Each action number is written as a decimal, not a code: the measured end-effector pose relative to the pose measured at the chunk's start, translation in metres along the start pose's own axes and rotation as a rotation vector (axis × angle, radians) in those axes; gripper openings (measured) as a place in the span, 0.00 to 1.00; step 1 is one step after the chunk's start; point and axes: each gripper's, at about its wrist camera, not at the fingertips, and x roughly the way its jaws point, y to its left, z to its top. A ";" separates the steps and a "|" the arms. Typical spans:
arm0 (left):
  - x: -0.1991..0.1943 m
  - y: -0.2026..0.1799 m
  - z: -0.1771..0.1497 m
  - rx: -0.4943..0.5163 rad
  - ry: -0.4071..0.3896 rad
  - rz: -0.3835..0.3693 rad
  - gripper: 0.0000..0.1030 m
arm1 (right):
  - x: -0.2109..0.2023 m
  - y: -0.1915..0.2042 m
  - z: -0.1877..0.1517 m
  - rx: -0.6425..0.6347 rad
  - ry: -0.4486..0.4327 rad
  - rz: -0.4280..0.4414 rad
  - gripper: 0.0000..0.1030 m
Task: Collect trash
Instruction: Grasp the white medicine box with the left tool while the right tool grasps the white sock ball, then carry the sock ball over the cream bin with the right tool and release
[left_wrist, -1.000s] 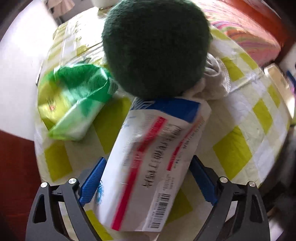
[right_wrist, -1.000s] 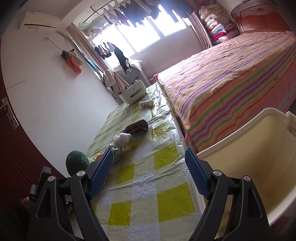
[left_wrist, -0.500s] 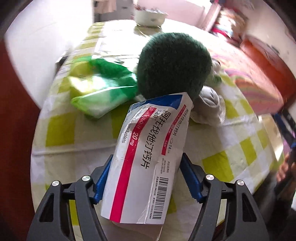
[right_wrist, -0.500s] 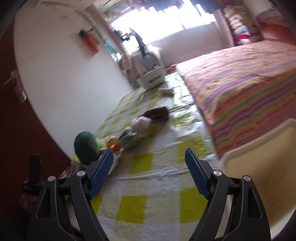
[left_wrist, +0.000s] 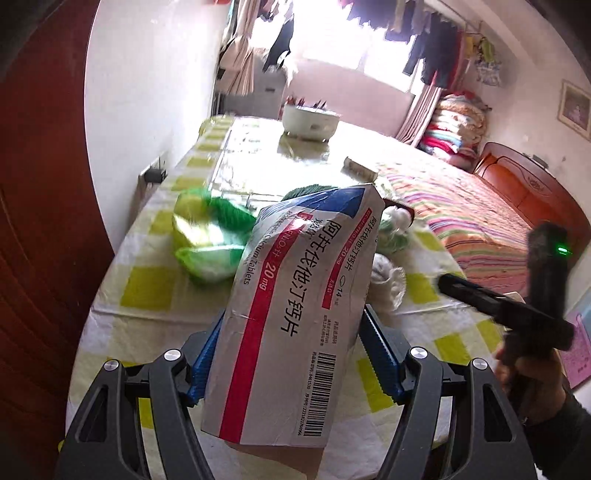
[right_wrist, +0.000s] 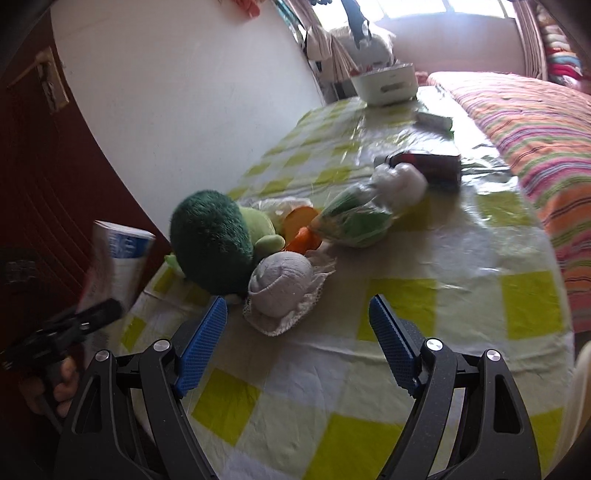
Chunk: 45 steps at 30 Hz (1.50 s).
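The flattened white, red and blue cardboard medicine box (left_wrist: 295, 317) reads "阿托伐他汀钙片", "Calcium Tablets", "20 mg", seemingly "14", plus a barcode with digits too small to read.

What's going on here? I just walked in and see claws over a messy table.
A person is collecting trash with two handheld claws. The left claw is shut on a flattened medicine box, held above the checked table. The right claw is open and empty, pointing at a white bundle beside a green plush toy.

A flattened white medicine box (left_wrist: 295, 314) with red stripe, blue corner and barcode stands tilted, clamped between the left gripper's (left_wrist: 291, 350) blue pads, lifted off the table.
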 end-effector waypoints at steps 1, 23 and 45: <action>-0.003 -0.001 0.000 0.001 -0.009 -0.005 0.65 | 0.008 0.002 0.002 -0.005 0.021 -0.005 0.76; -0.004 -0.033 0.002 0.070 -0.018 -0.085 0.66 | 0.061 0.016 0.018 -0.056 0.118 -0.031 0.45; 0.018 -0.084 0.005 0.174 -0.002 -0.170 0.66 | -0.059 -0.051 -0.014 0.072 -0.106 -0.105 0.43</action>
